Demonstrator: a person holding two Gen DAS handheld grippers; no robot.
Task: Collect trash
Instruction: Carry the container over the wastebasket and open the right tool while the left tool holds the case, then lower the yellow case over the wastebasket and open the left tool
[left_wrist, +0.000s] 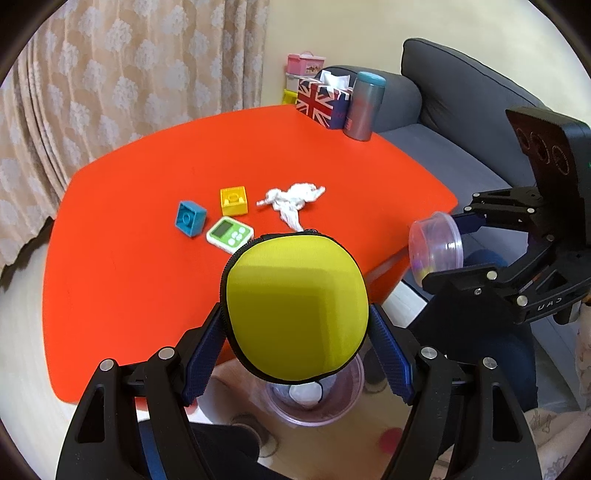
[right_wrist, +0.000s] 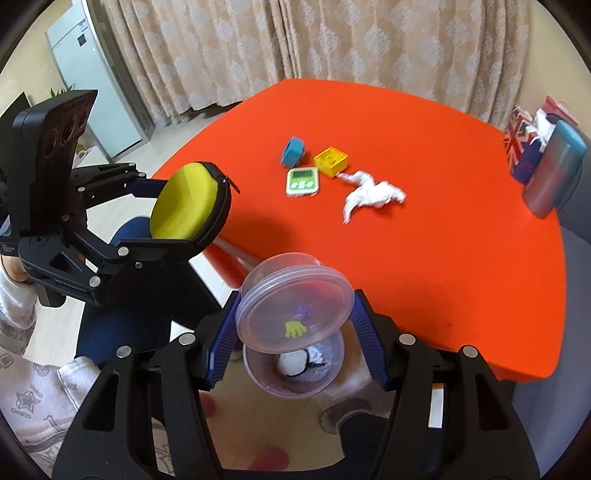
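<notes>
Right wrist view is showing the crumpled tissue (right_wrist: 373, 195) lying mid-table beside the yellow block (right_wrist: 331, 160), looking light, soft and best pinched at its bunched middle, while the right gripper (right_wrist: 295, 332) is clamping a clear tub (right_wrist: 293, 312) and the left gripper (left_wrist: 298, 339) is gripping a yellow pouch (left_wrist: 297, 310).

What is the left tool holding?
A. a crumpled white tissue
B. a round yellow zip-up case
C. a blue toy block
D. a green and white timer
B: the left tool has its blue pads pressed on both sides of the round yellow zip-up case, lifted off the orange table, while the block, tissue and timer all lie on that table.
</notes>
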